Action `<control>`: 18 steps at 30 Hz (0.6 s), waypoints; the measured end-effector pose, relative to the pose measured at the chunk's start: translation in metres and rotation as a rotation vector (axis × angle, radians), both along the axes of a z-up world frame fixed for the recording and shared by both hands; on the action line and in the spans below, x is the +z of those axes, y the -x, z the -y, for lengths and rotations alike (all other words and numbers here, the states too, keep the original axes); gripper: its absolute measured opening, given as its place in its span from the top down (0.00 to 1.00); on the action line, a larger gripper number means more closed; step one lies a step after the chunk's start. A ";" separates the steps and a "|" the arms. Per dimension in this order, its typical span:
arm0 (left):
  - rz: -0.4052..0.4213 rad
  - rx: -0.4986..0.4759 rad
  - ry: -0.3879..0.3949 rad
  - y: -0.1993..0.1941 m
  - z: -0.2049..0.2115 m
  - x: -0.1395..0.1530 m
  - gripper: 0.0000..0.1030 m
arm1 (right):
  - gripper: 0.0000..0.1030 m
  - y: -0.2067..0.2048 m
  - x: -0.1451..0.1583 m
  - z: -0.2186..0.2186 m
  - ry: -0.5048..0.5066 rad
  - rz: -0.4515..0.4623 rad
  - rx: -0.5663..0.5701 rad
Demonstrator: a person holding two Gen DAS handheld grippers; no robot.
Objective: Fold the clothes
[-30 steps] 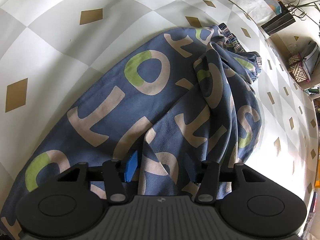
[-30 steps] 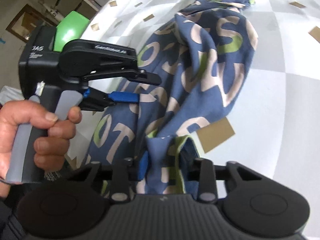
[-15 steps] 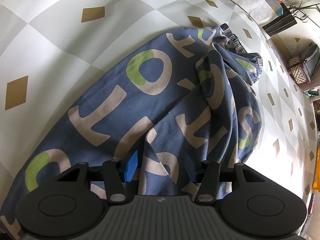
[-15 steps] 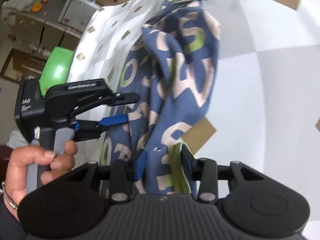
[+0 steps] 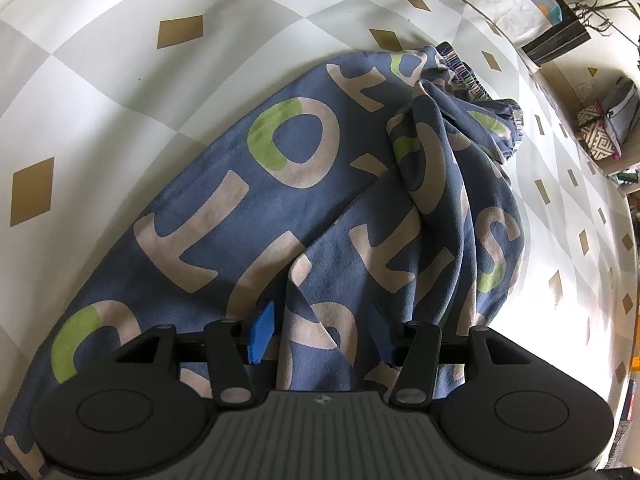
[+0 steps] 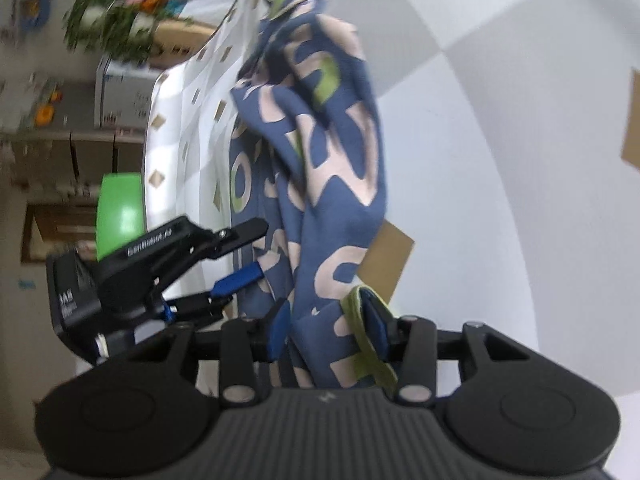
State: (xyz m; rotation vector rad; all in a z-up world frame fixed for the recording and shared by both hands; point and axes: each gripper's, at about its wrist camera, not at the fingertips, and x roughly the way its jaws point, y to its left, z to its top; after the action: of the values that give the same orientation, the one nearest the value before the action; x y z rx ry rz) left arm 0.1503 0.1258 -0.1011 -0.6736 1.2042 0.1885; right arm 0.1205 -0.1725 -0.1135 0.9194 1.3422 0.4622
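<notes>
The blue fabric garment with beige and green letters lay rumpled across the chequered bench. The left hand-held gripper stood half-wide around a fold; the right hand-held gripper, jaws just opening, loosely straddled the green-edged hem.

Bright daylight, fisheye warp, right view motion-blurred
</notes>
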 end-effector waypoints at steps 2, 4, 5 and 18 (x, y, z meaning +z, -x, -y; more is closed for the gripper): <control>0.000 0.001 0.000 0.000 0.000 0.000 0.51 | 0.62 0.000 -0.005 0.000 -0.004 -0.015 -0.022; 0.000 0.001 0.002 0.000 -0.001 0.000 0.51 | 0.63 0.001 -0.010 0.001 -0.012 -0.030 -0.045; 0.000 -0.001 0.001 0.001 -0.001 0.000 0.51 | 0.63 0.001 -0.011 0.002 -0.019 -0.039 -0.058; -0.005 0.004 0.005 0.001 0.001 0.000 0.50 | 0.98 -0.001 -0.010 -0.012 0.112 0.001 -0.026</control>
State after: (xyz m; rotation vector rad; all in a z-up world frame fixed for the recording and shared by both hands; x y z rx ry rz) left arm 0.1495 0.1251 -0.1011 -0.6805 1.2082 0.1904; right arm 0.1217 -0.1603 -0.1239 0.8438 1.3402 0.3636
